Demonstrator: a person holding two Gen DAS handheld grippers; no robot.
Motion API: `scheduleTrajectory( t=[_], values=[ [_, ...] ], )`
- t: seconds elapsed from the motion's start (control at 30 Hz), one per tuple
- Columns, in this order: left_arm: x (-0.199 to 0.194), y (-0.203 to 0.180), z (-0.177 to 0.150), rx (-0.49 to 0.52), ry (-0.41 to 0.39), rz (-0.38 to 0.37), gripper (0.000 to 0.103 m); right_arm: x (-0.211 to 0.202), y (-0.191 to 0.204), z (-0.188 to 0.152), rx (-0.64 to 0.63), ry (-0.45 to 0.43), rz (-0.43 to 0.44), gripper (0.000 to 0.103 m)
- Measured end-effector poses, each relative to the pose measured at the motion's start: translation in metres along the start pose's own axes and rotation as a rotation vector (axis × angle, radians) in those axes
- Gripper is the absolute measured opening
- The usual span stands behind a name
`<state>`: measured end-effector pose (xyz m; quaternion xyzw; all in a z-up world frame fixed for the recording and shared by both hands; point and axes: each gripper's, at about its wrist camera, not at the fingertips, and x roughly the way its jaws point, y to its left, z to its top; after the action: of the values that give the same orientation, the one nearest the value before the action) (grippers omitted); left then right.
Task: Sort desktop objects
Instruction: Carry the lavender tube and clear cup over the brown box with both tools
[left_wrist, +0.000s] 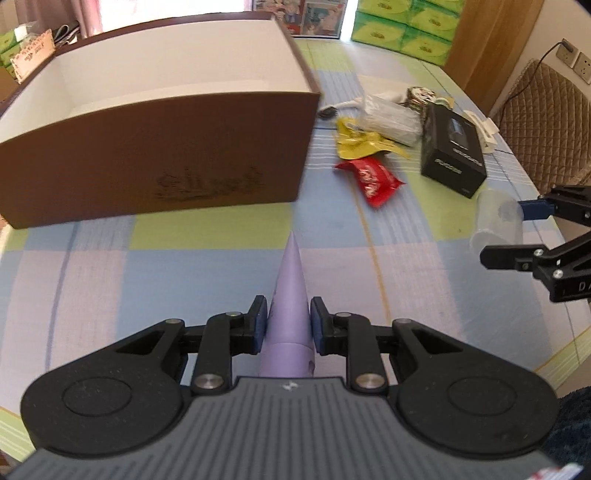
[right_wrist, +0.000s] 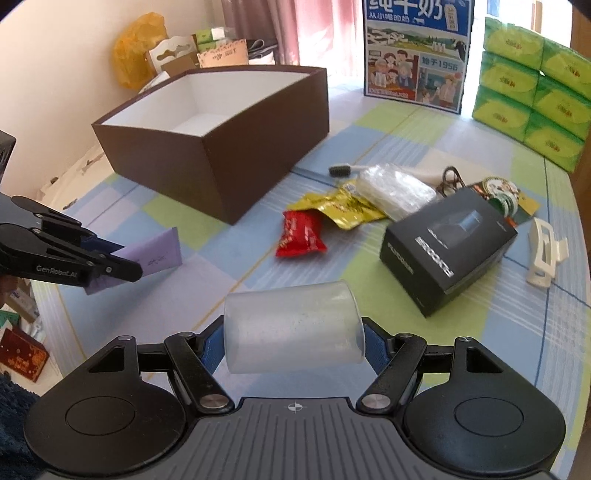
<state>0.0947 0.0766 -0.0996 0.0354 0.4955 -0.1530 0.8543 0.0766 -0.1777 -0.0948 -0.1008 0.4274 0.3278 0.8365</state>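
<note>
A purple card (left_wrist: 289, 310) is pinched by the left claw (left_wrist: 288, 322), a frosted cup (right_wrist: 293, 326) by the right claw (right_wrist: 294, 345); the open box (left_wrist: 155, 162) lies ahead, nearer the left.

Bare counter (right_wrist: 229, 269) lies open before the brown box (right_wrist: 221, 147). To its right, the red packet (right_wrist: 301, 236), gold packet (right_wrist: 340, 208) and black box (right_wrist: 448, 251) crowd the way.

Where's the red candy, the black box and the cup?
Red candy (right_wrist: 299, 233): right wrist view, wrapper middle.
Black box (right_wrist: 448, 248): right wrist view, top face.
Cup (right_wrist: 293, 326): right wrist view, side wall.
</note>
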Motion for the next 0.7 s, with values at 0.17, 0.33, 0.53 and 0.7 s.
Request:
scheduleTrajectory(
  t=[0.17, 0.33, 0.53, 0.7],
  values=[
    [0.003, 0.018, -0.008, -0.007, 0.02, 0.02, 0.02, 0.007, 0.01, 0.007, -0.004, -0.006, 0.006, 0.071],
    [0.02, 0.019, -0.013, 0.007, 0.066, 0.021, 0.021, 0.013, 0.018, 0.009, -0.005, 0.003, 0.01, 0.071],
    [0.026, 0.014, -0.009, 0.057, 0.051, 0.031, 0.019, 0.013, 0.022, 0.008, 0.014, 0.007, -0.007, 0.071],
    [0.007, 0.027, -0.004, 0.052, 0.008, 0.014, 0.018, 0.011, 0.025, 0.011, 0.022, -0.002, -0.016, 0.071]
  ],
)
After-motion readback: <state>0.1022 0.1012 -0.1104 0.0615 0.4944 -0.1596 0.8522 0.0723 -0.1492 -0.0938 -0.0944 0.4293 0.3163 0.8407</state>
